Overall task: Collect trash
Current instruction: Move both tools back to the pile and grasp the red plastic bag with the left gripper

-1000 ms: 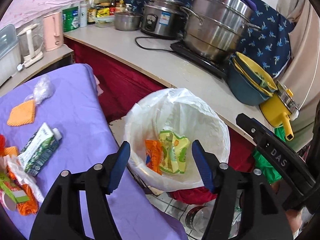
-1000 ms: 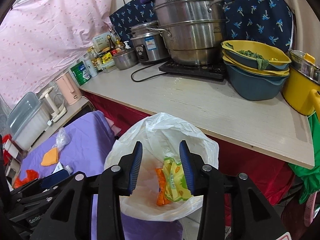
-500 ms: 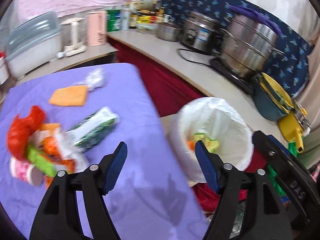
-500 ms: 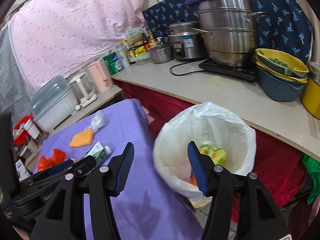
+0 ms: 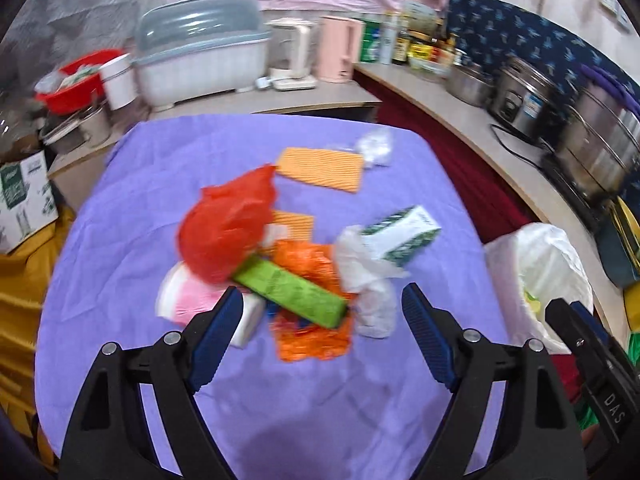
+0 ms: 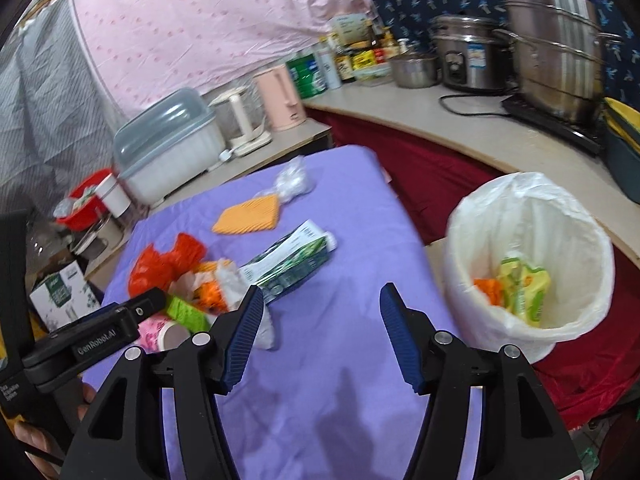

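A pile of trash lies on the purple table [image 5: 160, 184]: a red plastic bag [image 5: 226, 224], a green wrapper [image 5: 290, 290], orange wrappers [image 5: 316, 336], a white plastic bag [image 5: 368, 280], a green-and-white carton [image 5: 400, 236], a pink cup [image 5: 180, 296] and an orange sponge [image 5: 320, 169]. My left gripper [image 5: 322, 336] is open and empty, just short of the pile. My right gripper [image 6: 320, 336] is open and empty over the table, between the carton [image 6: 292, 256] and the white-lined trash bin [image 6: 528, 216], which holds yellow-green and orange wrappers [image 6: 520, 288].
A counter runs behind and to the right with a dish box [image 5: 200, 48], kettles [image 5: 336, 48], bottles, a rice cooker [image 5: 520, 98] and a steel steamer pot [image 6: 556, 48]. A crumpled clear bag [image 5: 374, 146] lies at the table's far edge. A cardboard box [image 5: 24, 196] stands left.
Both grippers have swung left from over the bin to the table. The left now faces the trash pile. The right jaws have opened wider. Nothing has been picked up.
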Demonstrator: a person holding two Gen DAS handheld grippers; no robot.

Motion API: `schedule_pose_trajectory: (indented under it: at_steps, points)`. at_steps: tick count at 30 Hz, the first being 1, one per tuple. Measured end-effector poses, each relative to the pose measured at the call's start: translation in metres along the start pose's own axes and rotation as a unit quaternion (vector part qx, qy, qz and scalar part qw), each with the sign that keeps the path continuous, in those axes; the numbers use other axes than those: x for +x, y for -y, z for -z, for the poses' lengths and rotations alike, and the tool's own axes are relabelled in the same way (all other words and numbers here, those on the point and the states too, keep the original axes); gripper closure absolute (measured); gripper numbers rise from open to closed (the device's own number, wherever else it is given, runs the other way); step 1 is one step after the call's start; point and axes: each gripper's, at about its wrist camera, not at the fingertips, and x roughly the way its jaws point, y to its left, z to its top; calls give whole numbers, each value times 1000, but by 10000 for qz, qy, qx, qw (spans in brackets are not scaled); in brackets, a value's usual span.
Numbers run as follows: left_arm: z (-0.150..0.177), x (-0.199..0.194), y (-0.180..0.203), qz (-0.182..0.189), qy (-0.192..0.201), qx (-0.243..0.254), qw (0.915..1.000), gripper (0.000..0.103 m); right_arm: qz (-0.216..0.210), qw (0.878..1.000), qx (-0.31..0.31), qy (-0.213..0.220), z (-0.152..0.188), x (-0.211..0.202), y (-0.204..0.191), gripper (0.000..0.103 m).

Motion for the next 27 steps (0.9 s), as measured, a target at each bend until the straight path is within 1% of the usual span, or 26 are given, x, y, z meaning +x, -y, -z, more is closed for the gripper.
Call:
schedule_pose_trajectory:
  at_steps: [2, 5, 10, 12, 14, 19, 27]
  points:
    - [-2, 0, -22, -167, 36, -141, 9998, 25, -69, 9998, -111, -115, 3, 13, -16, 44]
    - [-6, 1, -44, -310, 76, -243, 9992, 25, -152, 9992, -248, -261, 7, 32, -38, 44]
    - [-7, 6, -67, -331, 47, -333, 9989, 25, -238, 9981, -378, -435, 7, 60, -63, 44]
    - [-7, 11, -71, -337, 14, -301, 9990, 24, -241, 9977, -414, -469, 6, 68, -69, 44]
    - [-7, 17, -73, -313, -4, -254, 9992, 19, -233, 9974, -431, -535, 6, 79, -73, 44]
    - [-10, 34, -69, -200, -78, -90, 9997, 14, -198, 9965, -436, -684, 5, 103, -78, 44]
    - [-20, 65, -66, -124, -257, -35, 9996, 14, -236, 9942, -482, -928, 9, 138, -85, 45]
